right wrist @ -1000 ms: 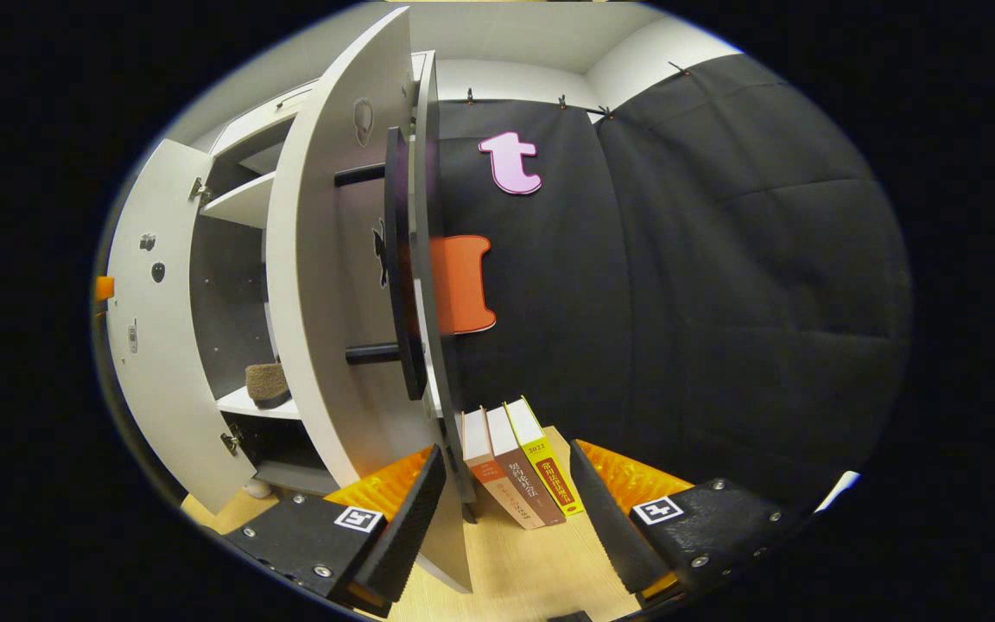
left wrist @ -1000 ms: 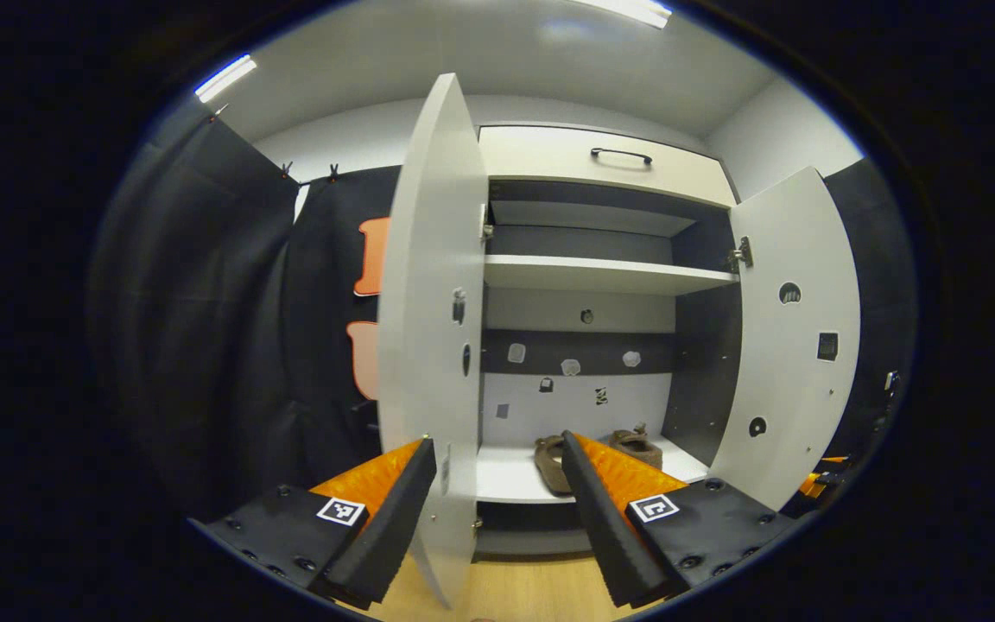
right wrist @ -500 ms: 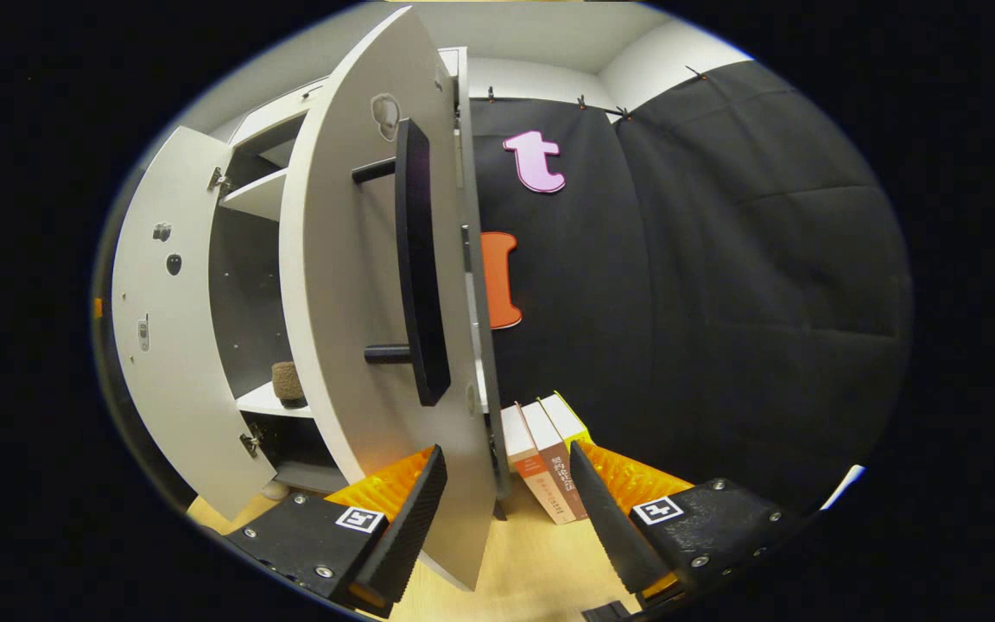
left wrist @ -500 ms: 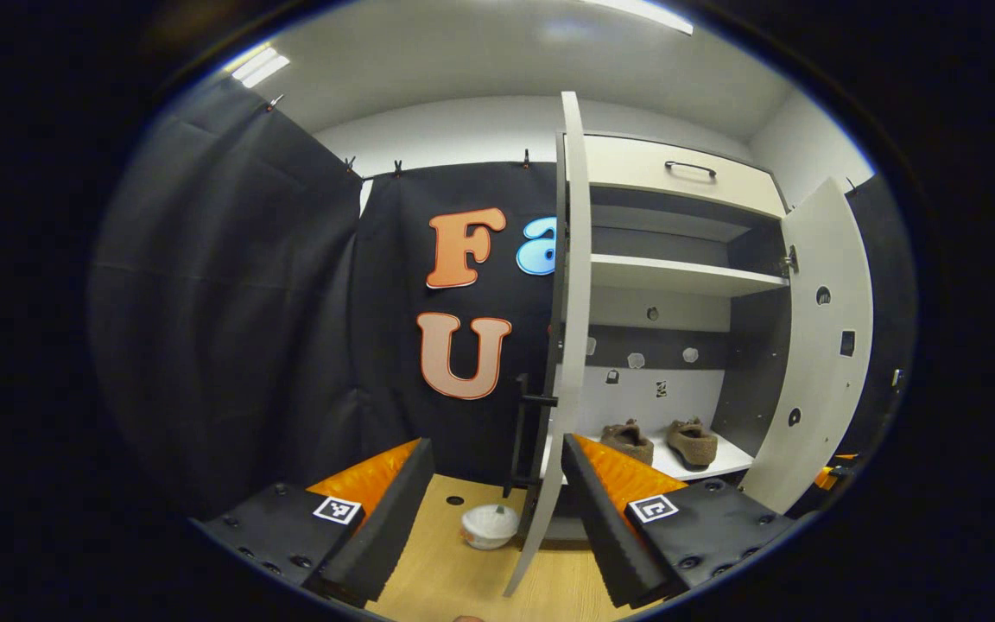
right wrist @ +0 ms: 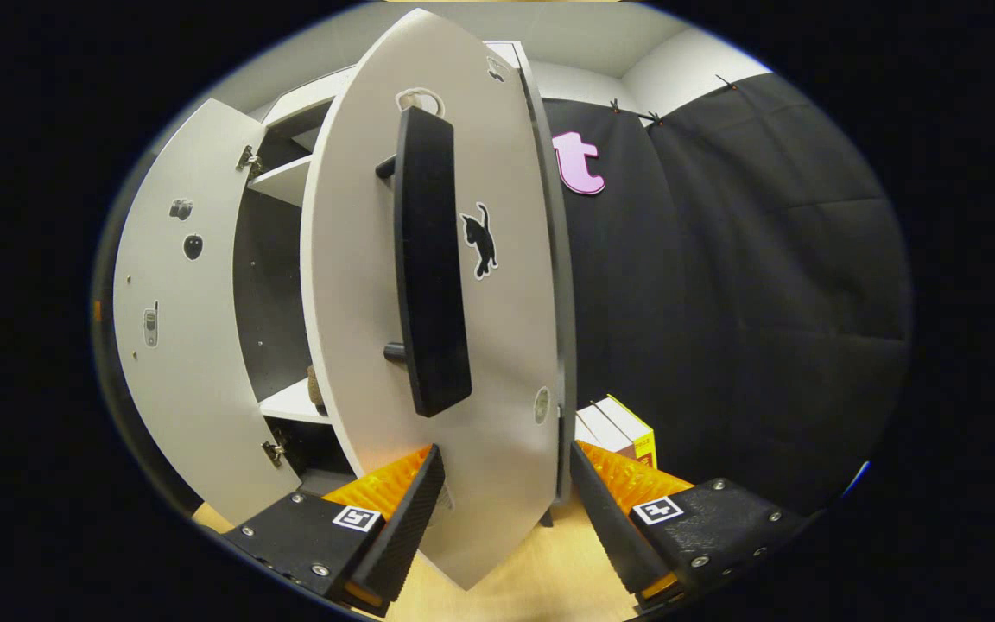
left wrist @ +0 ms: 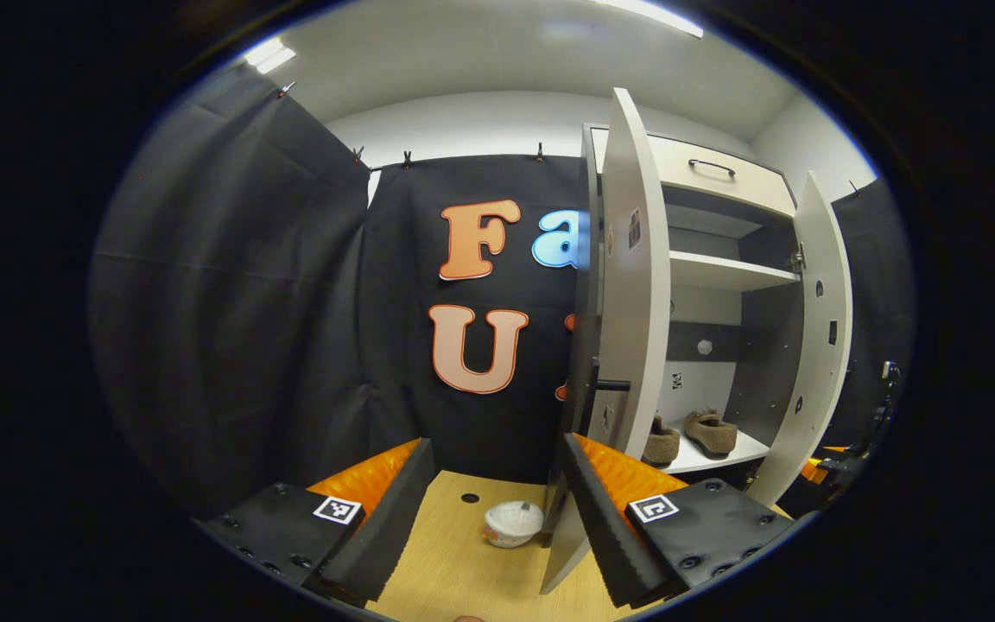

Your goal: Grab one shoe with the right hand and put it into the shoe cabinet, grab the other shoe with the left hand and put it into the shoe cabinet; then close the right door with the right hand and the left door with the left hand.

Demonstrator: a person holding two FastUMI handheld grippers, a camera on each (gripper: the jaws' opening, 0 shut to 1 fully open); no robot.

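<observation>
Both brown slippers (left wrist: 693,434) shelved, the right door (right wrist: 437,345) has swung partway shut before the open, empty right gripper (right wrist: 504,510); the left gripper (left wrist: 492,518) gapes too

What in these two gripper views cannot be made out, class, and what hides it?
- Left gripper view: the nearer shoe is half covered by the left door.
- Right gripper view: the books are cut off by the right door and a finger.
- Stickers inside the cabinet are too small to make out.
</observation>
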